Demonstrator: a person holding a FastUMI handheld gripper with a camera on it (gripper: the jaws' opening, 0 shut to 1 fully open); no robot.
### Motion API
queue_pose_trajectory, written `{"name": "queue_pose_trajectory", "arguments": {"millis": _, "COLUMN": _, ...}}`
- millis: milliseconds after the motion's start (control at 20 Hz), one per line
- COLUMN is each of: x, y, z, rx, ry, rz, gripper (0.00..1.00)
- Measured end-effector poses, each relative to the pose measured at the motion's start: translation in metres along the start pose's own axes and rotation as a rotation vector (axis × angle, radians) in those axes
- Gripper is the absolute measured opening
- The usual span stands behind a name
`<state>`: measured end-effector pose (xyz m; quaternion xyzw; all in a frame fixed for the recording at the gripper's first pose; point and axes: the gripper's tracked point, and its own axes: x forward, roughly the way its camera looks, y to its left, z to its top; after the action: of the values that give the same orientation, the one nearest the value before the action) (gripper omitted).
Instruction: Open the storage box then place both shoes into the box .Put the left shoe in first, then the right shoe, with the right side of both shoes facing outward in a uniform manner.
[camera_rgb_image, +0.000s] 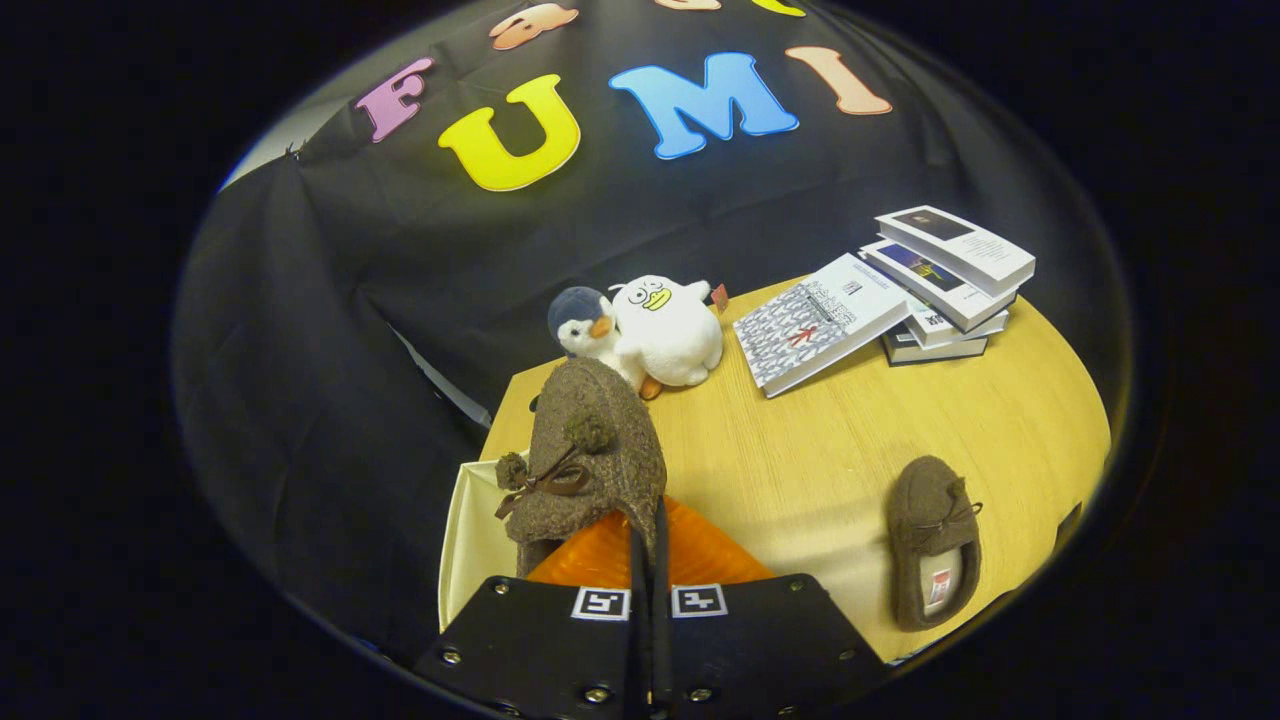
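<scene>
The gripper (648, 575) is presenting its two fingers drawn almost fully together, with only a thin slit between them, and they are pinching the rear collar of a brown fuzzy fabric slipper with a brown bow and pompoms (590, 455); its orange ribbed lining (610, 555) is showing at the mouth just ahead of the fingers. The slipper is hanging toe-forward toward twelve o'clock, over the near edge of an open cream-white storage box (468, 540), whose wall is showing at about ten o'clock from the fingers; how deep the box runs cannot be told, since the slipper and fingers are covering most of it. In judgement, the first shoe is being carried to the box and is not yet set down. To do this well, the operator should be keeping the pinch firm on the thin collar, as the soft fabric looks liable to slip, and should be lowering the slipper squarely inside the walls before easing the fingers apart. Which foot this slipper belongs to, and which side will be facing outward, cannot be confirmed from here; that should be checked before release. At three o'clock, well apart, the matching second brown slipper (933, 540) is lying on the round light wooden table (800, 450), awaiting its turn. Beyond, at twelve o'clock, a white plush duck (668, 330) and a small grey-capped plush penguin (580, 320) are sitting together, and at two o'clock a stack of books (945, 285) is resting, clear of the working path.
</scene>
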<state>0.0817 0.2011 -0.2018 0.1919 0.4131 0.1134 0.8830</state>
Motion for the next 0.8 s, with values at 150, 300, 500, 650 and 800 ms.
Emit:
{"name": "queue_pose_trajectory", "arguments": {"millis": 150, "x": 0.008, "y": 0.023, "z": -0.009, "rx": 0.002, "ry": 0.015, "rz": 0.021, "gripper": 0.01}}
{"name": "queue_pose_trajectory", "arguments": {"millis": 300, "x": 0.020, "y": 0.041, "z": -0.019, "rx": -0.005, "ry": 0.028, "rz": 0.031, "gripper": 0.01}}
{"name": "queue_pose_trajectory", "arguments": {"millis": 500, "x": 0.032, "y": 0.065, "z": -0.028, "rx": -0.004, "ry": 0.036, "rz": 0.048, "gripper": 0.01}}
{"name": "queue_pose_trajectory", "arguments": {"millis": 650, "x": 0.042, "y": 0.080, "z": -0.036, "rx": 0.000, "ry": 0.044, "rz": 0.054, "gripper": 0.01}}
{"name": "queue_pose_trajectory", "arguments": {"millis": 800, "x": 0.053, "y": 0.095, "z": -0.050, "rx": -0.008, "ry": 0.065, "rz": 0.055, "gripper": 0.01}}
